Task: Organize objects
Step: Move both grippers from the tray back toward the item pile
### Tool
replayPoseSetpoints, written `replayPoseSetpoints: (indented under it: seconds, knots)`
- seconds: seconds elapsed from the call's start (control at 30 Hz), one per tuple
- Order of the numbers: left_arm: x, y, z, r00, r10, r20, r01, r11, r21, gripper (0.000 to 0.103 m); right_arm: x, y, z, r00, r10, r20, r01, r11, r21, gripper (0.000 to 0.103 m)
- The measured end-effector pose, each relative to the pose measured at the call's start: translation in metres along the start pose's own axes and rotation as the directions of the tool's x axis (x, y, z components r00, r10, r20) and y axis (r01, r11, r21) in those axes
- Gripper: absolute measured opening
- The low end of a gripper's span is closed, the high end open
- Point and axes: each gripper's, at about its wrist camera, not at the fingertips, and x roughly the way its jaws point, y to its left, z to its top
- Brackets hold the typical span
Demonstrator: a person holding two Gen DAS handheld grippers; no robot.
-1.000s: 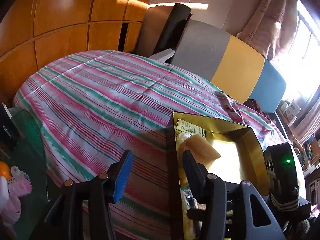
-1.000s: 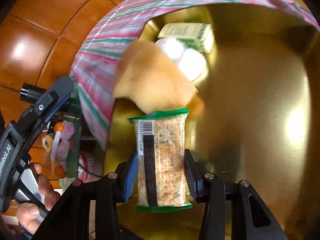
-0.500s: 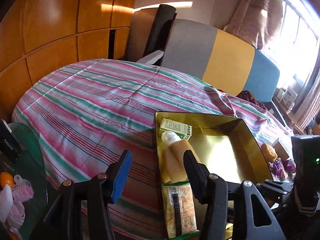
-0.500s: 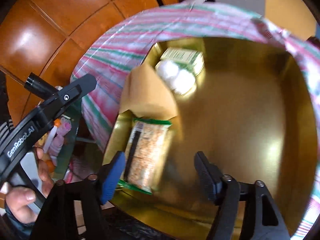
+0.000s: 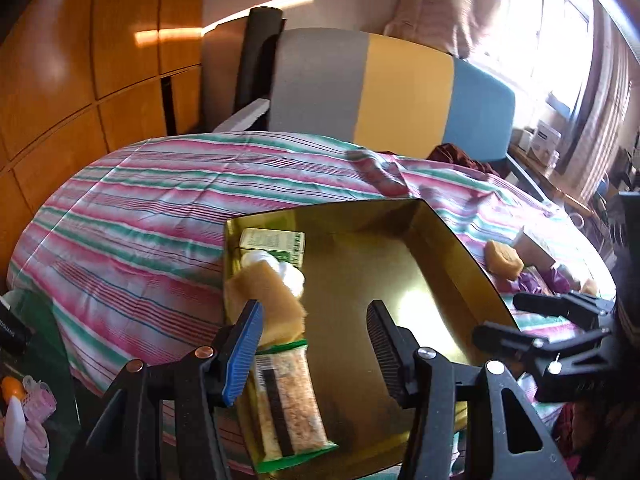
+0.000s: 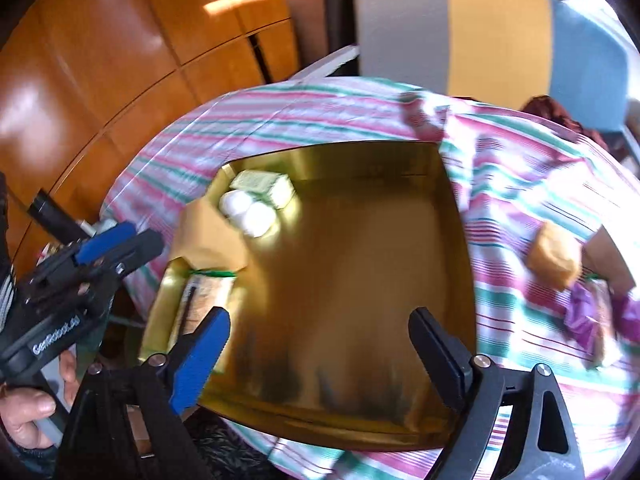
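The right gripper point(image 6: 316, 344) hangs above the near half of the gold tray point(image 6: 452, 216) with its jaws opening wide and nothing between them; the cracker packet point(image 6: 204, 300) lies flat on the tray floor, off past its blue-padded finger point(image 6: 200, 360), along the tray's left wall. Beyond the packet in the same column sit a tan sponge point(image 6: 208, 236), two white round things point(image 6: 248, 210) and a small green-and-white box point(image 6: 264, 186), filling the far left corner. What is left to gather lies outside the tray, away past the black finger: a second tan sponge point(image 6: 554, 258) and some purple wrapping point(image 6: 584, 312) on the striped bedspread point(image 6: 320, 116), well apart from the tray's right wall. The right gripper is the nearer one to them. The second sponge is blurred, so its long axis cannot be told. The left gripper point(image 5: 314, 344) hovers at the tray's left side, jaws part open, gripping nothing. The tray's middle and right are bare, so there is plenty of room to set things down
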Motion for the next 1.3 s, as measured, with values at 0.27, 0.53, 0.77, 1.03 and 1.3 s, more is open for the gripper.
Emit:
replayPoseSetpoints:
  seconds: [0.27,0.53,0.77,1.03,1.3]
  knots:
    - [0.008,-0.036,0.001,0.999,-0.031,-0.026,0.033,0.996,0.086,0.054,-0.030,-0.071,-0.005,0.995,-0.087,0.048,0.080,0.989,0.122,0.096]
    - [0.019,-0.078,0.005,0.994,-0.086,-0.062,0.095,0.981,0.172,0.054,-0.071,-0.157,-0.005,0.966,-0.243,0.091,0.219,0.952,0.213,0.103]
    - [0.034,-0.121,0.008,0.978,-0.158,-0.133,0.184,0.959,0.216,0.054,-0.106,-0.261,-0.024,0.899,-0.419,0.126,0.350,0.861,0.370,0.103]
    - [0.057,-0.176,0.015,0.943,-0.249,-0.222,0.298,0.927,0.227,0.054,-0.121,-0.347,-0.068,0.886,-0.453,0.097,0.273,0.680,0.681,0.103]
    - [0.087,-0.221,0.029,0.934,-0.232,-0.270,0.307,0.910,0.280,0.054,-0.125,-0.343,-0.068,0.893,-0.437,0.106,0.254,0.685,0.683,0.103]
